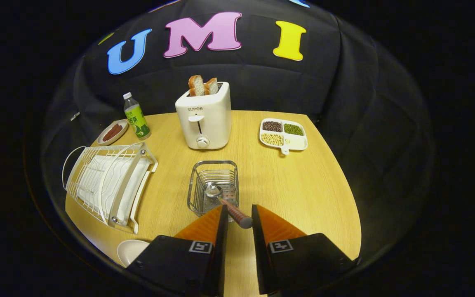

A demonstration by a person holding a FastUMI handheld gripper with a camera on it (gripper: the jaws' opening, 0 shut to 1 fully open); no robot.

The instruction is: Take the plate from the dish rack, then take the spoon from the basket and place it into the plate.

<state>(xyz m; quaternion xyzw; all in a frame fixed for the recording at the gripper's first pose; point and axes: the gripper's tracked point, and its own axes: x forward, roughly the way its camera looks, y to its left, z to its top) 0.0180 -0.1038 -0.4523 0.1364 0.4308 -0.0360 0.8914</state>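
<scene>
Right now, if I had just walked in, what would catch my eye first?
Probably the white toaster with bread slices sticking out, at the far side of the wooden table. Nearer, a spoon leans out of a wire basket, its handle reaching between the open claw.

The 1 fisheye camera rides the gripper, looking down and forward, seemingly from close above the table.

A staged kitchen booth: a wooden table against black cloth carries a toaster, dish rack and cutlery basket.
</scene>
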